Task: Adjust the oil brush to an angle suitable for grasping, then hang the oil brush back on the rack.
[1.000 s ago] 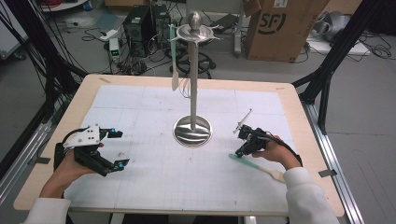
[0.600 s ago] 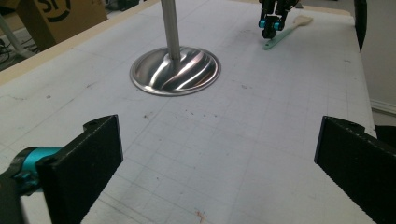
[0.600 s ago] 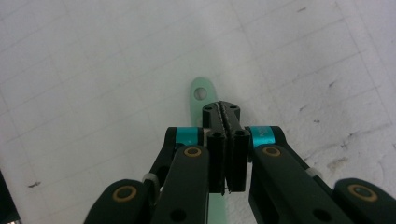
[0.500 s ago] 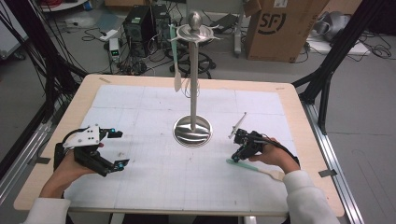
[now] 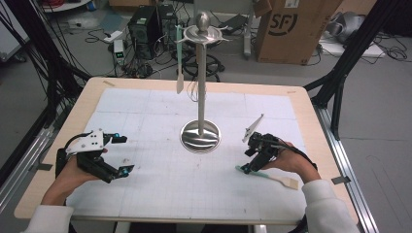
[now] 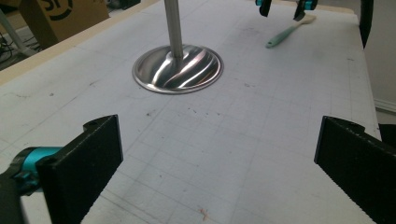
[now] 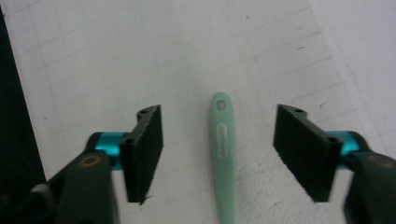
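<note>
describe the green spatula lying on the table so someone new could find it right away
Start at the tall metal stand in the middle of the white mat, then look toward the near right side. The spatula lies flat there, under the right tongs, whose jaws have just opened and stand clear of it. It lies on the mat, while a similar spatula hangs from the stand.
</note>
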### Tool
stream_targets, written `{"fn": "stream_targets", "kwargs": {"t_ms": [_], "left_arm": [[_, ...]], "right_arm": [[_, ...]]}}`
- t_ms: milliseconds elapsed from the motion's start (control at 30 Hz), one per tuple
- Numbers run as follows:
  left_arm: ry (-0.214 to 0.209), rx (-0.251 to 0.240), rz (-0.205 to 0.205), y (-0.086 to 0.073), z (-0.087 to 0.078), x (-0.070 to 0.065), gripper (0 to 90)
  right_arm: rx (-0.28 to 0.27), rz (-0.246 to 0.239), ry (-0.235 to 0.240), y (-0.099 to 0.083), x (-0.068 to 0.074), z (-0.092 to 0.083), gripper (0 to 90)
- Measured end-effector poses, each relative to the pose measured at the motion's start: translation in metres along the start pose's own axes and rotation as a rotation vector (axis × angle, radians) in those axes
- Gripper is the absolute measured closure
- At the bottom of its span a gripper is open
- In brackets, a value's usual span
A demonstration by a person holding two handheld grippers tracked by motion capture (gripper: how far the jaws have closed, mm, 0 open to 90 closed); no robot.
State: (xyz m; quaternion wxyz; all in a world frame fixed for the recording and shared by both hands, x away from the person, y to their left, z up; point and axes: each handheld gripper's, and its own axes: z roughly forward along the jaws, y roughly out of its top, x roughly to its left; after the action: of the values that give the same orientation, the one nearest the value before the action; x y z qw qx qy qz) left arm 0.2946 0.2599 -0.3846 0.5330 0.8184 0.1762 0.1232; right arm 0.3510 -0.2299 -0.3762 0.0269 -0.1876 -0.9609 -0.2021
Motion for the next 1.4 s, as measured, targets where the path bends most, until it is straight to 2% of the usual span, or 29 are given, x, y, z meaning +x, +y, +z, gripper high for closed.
{"fn": "stream_targets", "kwargs": {"t_ms": [33,167,267,400,633,967,1133,1400], "left_arm": [[0.001,0.004,-0.001,0.000,0.000,0.000,1.7],[-0.002,0.009,0.003,0.000,0.000,-0.001,1.7],[0.001,0.008,0.003,0.000,-0.001,-0.002,1.7],[0.002,0.008,0.003,0.000,-0.001,-0.002,1.7],[0.003,0.022,0.005,-0.001,0.000,-0.002,1.7],[0.008,0.013,0.005,0.000,-0.002,-0.001,1.6],[0.008,0.012,0.005,0.000,-0.002,-0.001,1.7],[0.012,0.012,0.005,0.000,-0.003,-0.002,1.7]], "right_arm": [[-0.002,-0.012,-0.009,-0.001,0.003,-0.003,19.2],[-0.039,-0.028,-0.030,-0.005,0.009,-0.013,9.3],[-0.072,-0.023,-0.075,-0.006,0.011,-0.022,0.2],[-0.088,-0.049,-0.100,-0.005,0.013,-0.036,0.2],[-0.095,-0.038,-0.118,-0.008,0.017,-0.050,0.2],[-0.078,-0.033,-0.141,-0.017,0.021,-0.062,0.3],[-0.064,-0.022,-0.151,-0.021,0.021,-0.064,0.3],[-0.024,-0.008,-0.158,-0.033,0.019,-0.056,0.3]]}}
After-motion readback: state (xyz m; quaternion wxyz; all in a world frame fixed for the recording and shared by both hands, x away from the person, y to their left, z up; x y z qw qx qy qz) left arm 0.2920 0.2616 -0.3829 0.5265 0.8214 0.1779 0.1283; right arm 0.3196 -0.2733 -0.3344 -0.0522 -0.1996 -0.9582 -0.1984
